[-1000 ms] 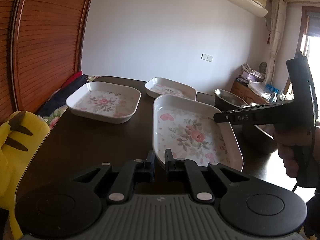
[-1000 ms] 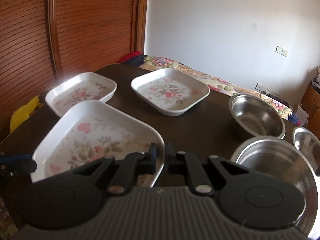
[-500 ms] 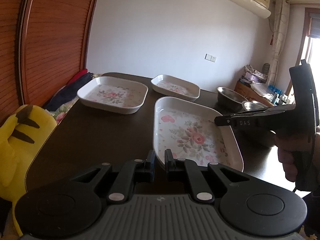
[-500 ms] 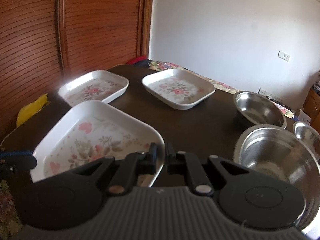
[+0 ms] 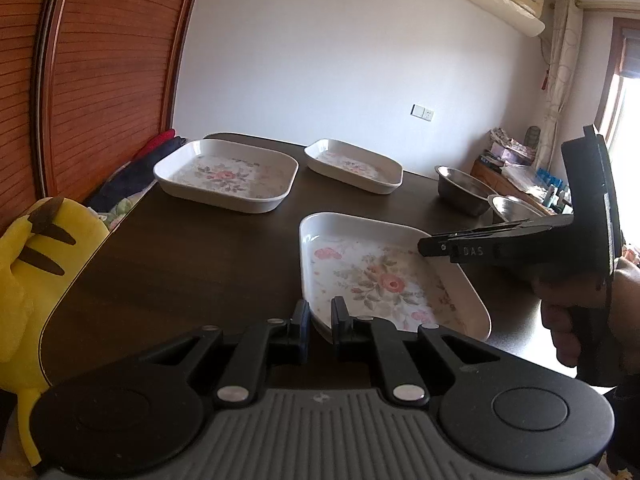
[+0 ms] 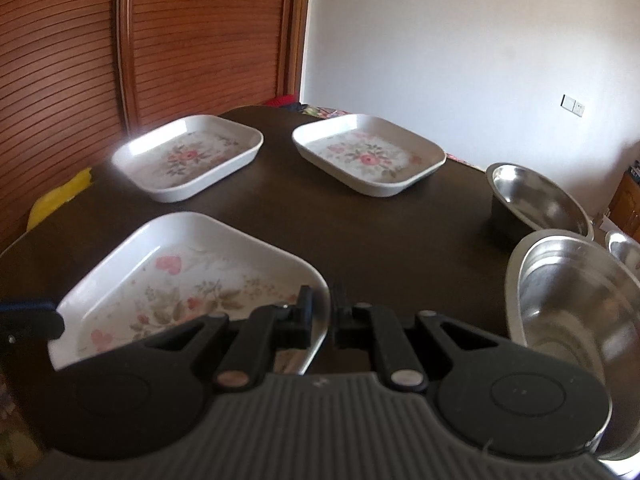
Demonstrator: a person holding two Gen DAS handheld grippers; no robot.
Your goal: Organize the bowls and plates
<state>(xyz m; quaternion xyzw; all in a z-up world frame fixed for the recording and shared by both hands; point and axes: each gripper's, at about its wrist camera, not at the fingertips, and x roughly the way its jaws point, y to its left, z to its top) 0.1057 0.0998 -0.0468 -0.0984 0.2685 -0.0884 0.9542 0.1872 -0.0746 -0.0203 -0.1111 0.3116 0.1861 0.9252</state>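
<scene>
With both grippers pinching opposite rims of the near plate (image 5: pixel 384 276), I keep it level. My left gripper (image 5: pixel 318 320) and right gripper (image 6: pixel 322 312) are each clamped on it.

Three white plates (image 6: pixel 192 276) (image 6: pixel 188 158) (image 6: pixel 370 154) bear pink roses with green leaves, on a dark brown table (image 6: pixel 360 240), beside shiny silver steel bowls (image 6: pixel 568 292) (image 6: pixel 536 196), black grippers (image 5: pixel 319 320) (image 6: pixel 325 312), a yellow plush toy (image 5: pixel 28 264) with brown stripes, and reddish-brown slatted doors (image 5: pixel 100 72).

Left gripper (image 5: pixel 319 322): black linkage, silver rivets, ribbed grey base. Right gripper (image 5: pixel 430 246): black, marked "DAS"; bare-skinned hand (image 5: pixel 576 308).
</scene>
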